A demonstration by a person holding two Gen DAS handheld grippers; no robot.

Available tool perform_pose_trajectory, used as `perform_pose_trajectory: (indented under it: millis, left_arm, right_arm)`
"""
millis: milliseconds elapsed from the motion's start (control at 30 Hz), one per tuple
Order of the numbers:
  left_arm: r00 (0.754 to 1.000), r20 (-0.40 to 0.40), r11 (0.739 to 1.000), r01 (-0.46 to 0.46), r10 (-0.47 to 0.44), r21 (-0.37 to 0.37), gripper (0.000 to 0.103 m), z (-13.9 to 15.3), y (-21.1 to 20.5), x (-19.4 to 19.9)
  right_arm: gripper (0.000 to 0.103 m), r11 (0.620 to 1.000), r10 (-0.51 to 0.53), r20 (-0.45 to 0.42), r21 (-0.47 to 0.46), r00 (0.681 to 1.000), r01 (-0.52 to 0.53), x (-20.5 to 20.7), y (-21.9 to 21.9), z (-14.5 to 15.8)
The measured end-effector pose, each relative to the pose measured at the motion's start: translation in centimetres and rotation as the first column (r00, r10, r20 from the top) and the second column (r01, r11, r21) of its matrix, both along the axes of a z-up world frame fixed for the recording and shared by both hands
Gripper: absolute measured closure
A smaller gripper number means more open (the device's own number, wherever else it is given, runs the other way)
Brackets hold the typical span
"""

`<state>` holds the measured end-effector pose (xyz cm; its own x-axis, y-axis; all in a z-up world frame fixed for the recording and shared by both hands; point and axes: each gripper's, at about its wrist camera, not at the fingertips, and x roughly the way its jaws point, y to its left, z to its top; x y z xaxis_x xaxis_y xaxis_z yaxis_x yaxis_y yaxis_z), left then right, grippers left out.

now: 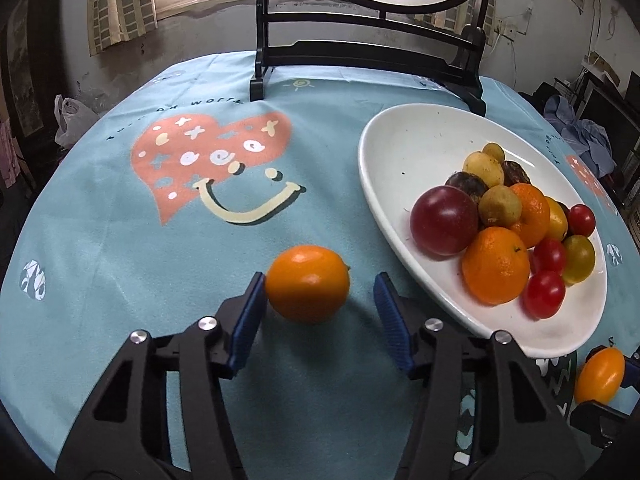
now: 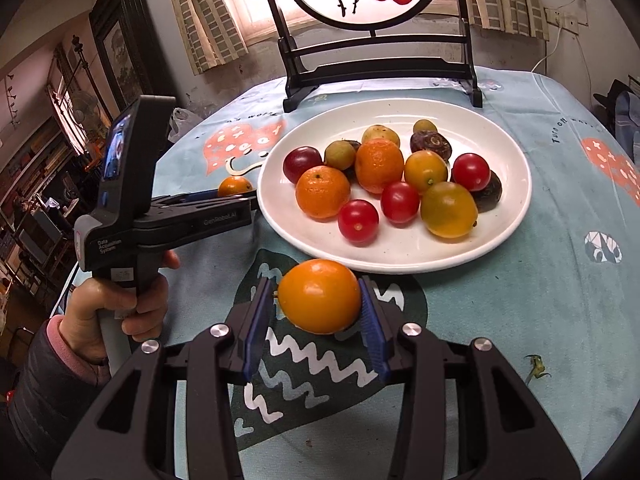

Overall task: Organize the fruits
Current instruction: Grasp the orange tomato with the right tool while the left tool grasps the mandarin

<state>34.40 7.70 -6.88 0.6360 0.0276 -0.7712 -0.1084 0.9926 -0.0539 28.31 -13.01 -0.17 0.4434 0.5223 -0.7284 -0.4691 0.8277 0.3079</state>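
A white plate (image 1: 400, 140) (image 2: 504, 216) holds several fruits: oranges, red tomatoes, yellow tomatoes and dark ones. My left gripper (image 1: 320, 294) is open around an orange fruit (image 1: 307, 283) lying on the blue tablecloth; its left pad touches the fruit and the right pad stands apart. That fruit also shows in the right wrist view (image 2: 235, 186). My right gripper (image 2: 316, 300) is shut on a second orange fruit (image 2: 319, 295) just in front of the plate's near rim. This fruit shows at the lower right of the left wrist view (image 1: 600, 376).
A black wooden stand (image 1: 360, 60) (image 2: 380, 64) with a round painted screen stands at the back of the table. The left hand-held gripper body (image 2: 132, 216) lies left of the plate. A small green stem scrap (image 2: 536, 366) lies on the cloth at right.
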Motion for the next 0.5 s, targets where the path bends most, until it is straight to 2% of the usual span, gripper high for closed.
perform_pose_trajectory:
  millis: [100,267,500]
  left_arm:
    - [1.0,-0.011,1.0,-0.005,0.005,0.002,0.051,-0.2,0.1,0.1]
    - [1.0,-0.006,1.0,-0.013,0.014,0.014,0.062,-0.1,0.2,-0.1]
    - [1.0,-0.009,1.0,-0.016,0.016,0.007,0.063,-0.1,0.3,-1.0]
  right_arm:
    - [0.059,1.0,-0.001,0.003,0.001,1.0,0.001,0.0,-0.1,0.0]
    - [0.06,1.0,-0.007,0.002,0.002,1.0,0.007,0.2,-0.3,0.1]
    - [0.06,1.0,-0.007,0.007,0.0,1.0,0.007,0.1,-0.4,0.0]
